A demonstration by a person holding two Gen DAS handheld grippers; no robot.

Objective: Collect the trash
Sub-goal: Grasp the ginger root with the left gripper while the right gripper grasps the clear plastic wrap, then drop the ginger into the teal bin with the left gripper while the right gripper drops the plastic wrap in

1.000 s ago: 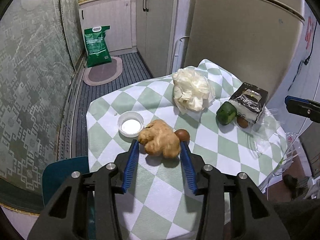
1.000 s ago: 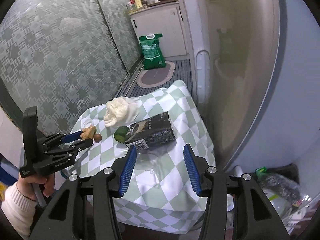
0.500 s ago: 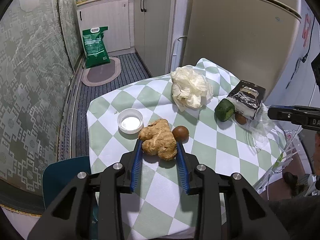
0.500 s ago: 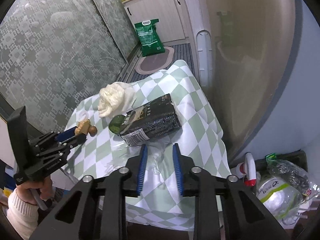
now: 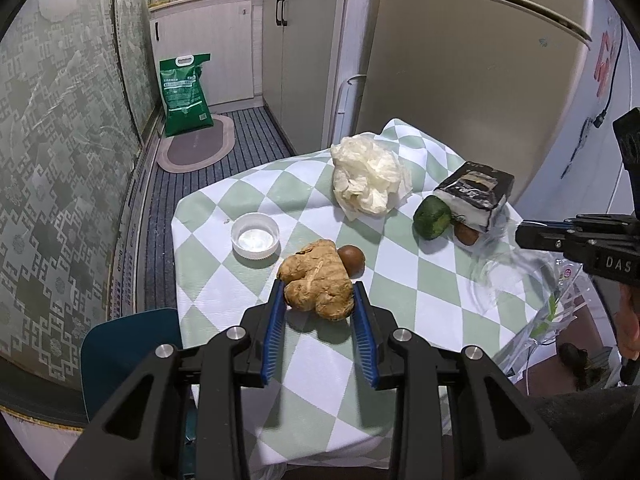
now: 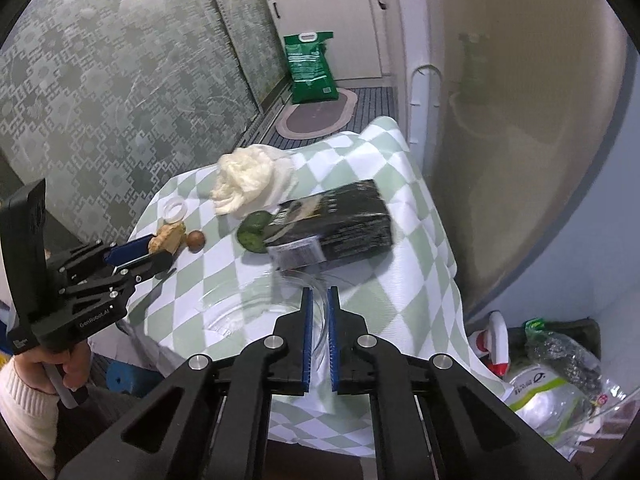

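Observation:
My left gripper point(image 5: 319, 298) is shut on a knobbly brown ginger root point(image 5: 316, 280) on the green-and-white checked table point(image 5: 404, 292). A small brown round fruit point(image 5: 352, 260) touches the ginger. My right gripper point(image 6: 318, 300) is shut on the edge of a clear plastic bag point(image 6: 256, 300) lying on the table's near side. It shows at the right in the left wrist view point(image 5: 532, 236). A crumpled white wrapper point(image 5: 366, 178), a white lid point(image 5: 255, 236), a green vegetable point(image 5: 432, 216) and a black packet point(image 5: 474, 194) lie on the table.
A second brown fruit point(image 5: 466, 234) sits under the packet. A fridge point(image 5: 460, 60) stands behind the table. A blue chair point(image 5: 120, 344) is at the table's left. On the floor to the right are bagged rubbish point(image 6: 560, 372) and a spray bottle point(image 6: 496, 340).
My left gripper closed from open onto the ginger. My right gripper closed from wide open onto the clear bag's edge and moved in over the table.

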